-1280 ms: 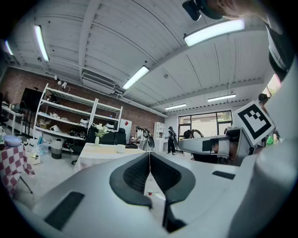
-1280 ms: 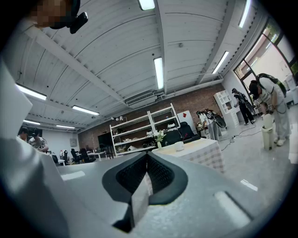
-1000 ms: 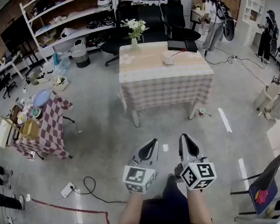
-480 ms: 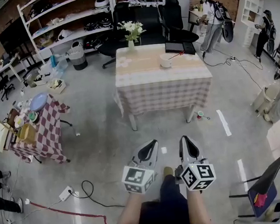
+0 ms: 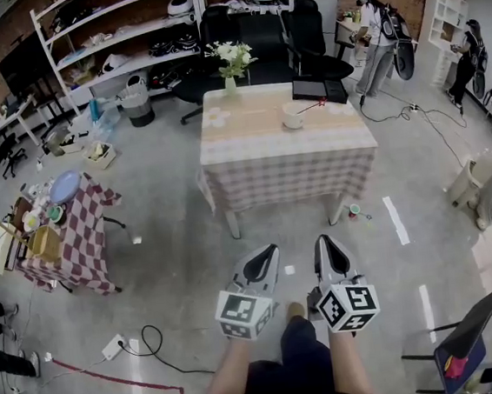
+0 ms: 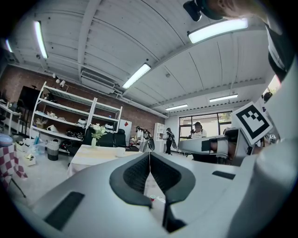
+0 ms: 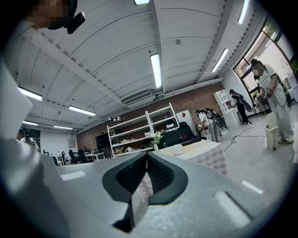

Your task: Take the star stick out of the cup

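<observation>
Task progress: not begun, by the look of it. The thin red star stick point(image 5: 308, 106) is in the round white cup point(image 5: 294, 118).
Cup's place: on the far right part of the large table with a pale checked cloth point(image 5: 252, 130).
Left gripper point(image 5: 268, 252): grey-white, jaws closed together, nothing between them. It is held level, well short of the table's near edge.
Right gripper point(image 5: 323, 243): the same, shut and empty, just beside the left one.
What is left: walk to the table, open one gripper, close on the stick, lift it clear.
Open room: bare grey floor lies between the grippers and the table's near edge.
Table edges: the cup sits back from the near edge. A vase of white flowers point(image 5: 230, 60) stands at the far edge, and a flat black case point(image 5: 320, 90) is just behind the cup.
Beside the table: a small red paper cup point(image 5: 353, 211) lies on the floor by the near right leg.
</observation>
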A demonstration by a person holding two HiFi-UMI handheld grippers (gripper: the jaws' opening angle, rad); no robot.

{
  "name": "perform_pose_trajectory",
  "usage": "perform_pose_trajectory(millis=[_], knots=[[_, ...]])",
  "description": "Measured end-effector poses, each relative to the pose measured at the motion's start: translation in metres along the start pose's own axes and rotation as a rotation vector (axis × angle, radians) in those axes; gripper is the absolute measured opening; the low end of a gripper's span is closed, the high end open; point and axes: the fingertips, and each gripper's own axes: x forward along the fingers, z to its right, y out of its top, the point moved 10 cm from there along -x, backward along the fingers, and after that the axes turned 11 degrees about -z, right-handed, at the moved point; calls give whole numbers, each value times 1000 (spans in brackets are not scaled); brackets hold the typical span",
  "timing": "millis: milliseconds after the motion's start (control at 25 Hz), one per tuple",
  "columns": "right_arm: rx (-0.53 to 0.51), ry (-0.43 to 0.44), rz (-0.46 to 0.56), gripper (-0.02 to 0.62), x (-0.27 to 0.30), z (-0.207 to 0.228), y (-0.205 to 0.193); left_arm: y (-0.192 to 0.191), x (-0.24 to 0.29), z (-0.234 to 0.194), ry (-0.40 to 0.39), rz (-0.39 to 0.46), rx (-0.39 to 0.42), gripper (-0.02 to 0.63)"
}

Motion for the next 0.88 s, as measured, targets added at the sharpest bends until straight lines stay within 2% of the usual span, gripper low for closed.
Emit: perform_pose_trajectory(millis=[560,880], knots=[[13,-34,-28,3,65,58,24,17,90,-25,-27,-34,-14,12],[16,-40,-37,3,115,102,49,34,160,-41,-36,-45,-22,12]])
